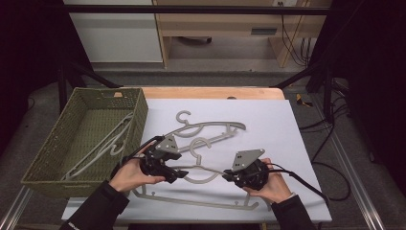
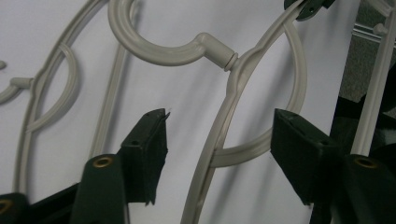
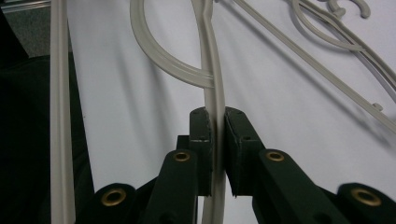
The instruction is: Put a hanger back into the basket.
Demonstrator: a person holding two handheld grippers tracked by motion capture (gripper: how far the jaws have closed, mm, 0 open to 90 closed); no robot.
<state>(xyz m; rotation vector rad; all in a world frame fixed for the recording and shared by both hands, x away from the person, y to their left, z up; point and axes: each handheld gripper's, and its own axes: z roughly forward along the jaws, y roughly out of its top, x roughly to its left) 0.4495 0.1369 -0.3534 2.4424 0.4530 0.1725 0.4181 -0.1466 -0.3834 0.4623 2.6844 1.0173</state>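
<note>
A grey plastic hanger (image 1: pixel 196 178) lies on the white table sheet (image 1: pixel 268 124) near the front edge, its hook (image 1: pixel 198 143) pointing away from me. My right gripper (image 1: pixel 226 175) is shut on its right shoulder; in the right gripper view the pads (image 3: pixel 201 130) clamp the thin arm (image 3: pixel 212 60). My left gripper (image 1: pixel 178 173) sits at the hanger's left shoulder. In the left gripper view its jaws (image 2: pixel 224 144) stand apart on either side of the arm (image 2: pixel 233 93), and neither pad touches it.
A second grey hanger (image 1: pixel 210 128) lies just beyond the held one, also seen as the far hanger (image 3: pixel 336 32) in the right gripper view. An olive woven basket (image 1: pixel 139 115) at the left holds another hanger (image 1: pixel 103 151). The table's front edge is close to both hands.
</note>
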